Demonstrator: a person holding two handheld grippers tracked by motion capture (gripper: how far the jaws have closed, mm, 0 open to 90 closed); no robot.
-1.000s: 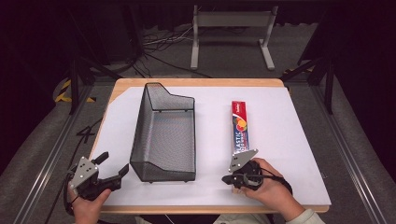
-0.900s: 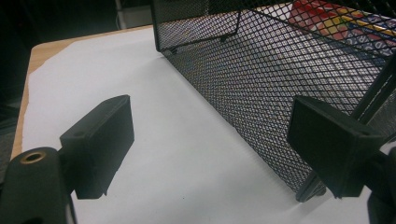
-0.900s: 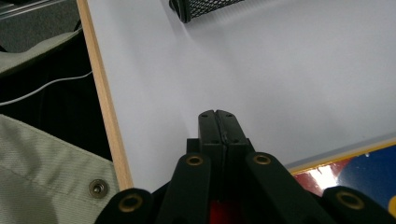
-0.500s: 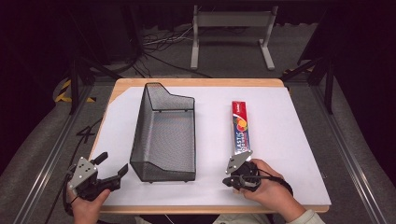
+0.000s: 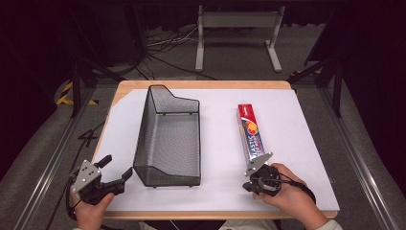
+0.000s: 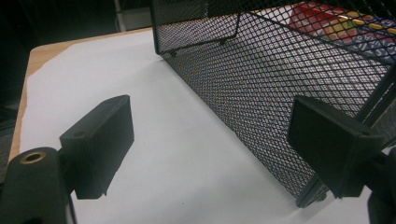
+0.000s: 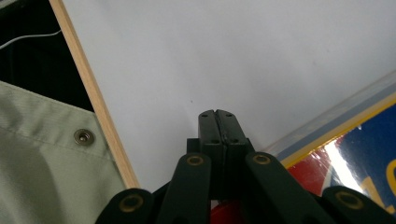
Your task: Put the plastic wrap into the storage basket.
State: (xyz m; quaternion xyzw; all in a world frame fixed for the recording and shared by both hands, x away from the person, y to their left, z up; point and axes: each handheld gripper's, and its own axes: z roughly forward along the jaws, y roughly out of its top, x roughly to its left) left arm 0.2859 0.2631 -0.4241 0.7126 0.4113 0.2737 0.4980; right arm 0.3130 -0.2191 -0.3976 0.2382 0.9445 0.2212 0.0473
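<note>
High view: the long red-and-blue toothpaste carton (image 5: 252, 134) is lying flat on the white table sheet (image 5: 292, 129), at 3 o'clock of the black wire-mesh basket (image 5: 168, 139), with the right gripper (image 5: 253, 178) sitting at its near end. Right gripper view: the jaws are pressing together on nothing, the carton's edge running just beside them at 4 o'clock. Left gripper view: the left gripper (image 6: 210, 144) is spreading wide, its right jaw overlapping the basket's mesh wall.

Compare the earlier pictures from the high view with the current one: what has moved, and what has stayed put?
Hardly anything moved. The right gripper turned slightly at the near end of the colourful box, its fingers shut on nothing. The left gripper stayed open beside the mesh basket. Basket and box kept their places on the white table cover.
</note>
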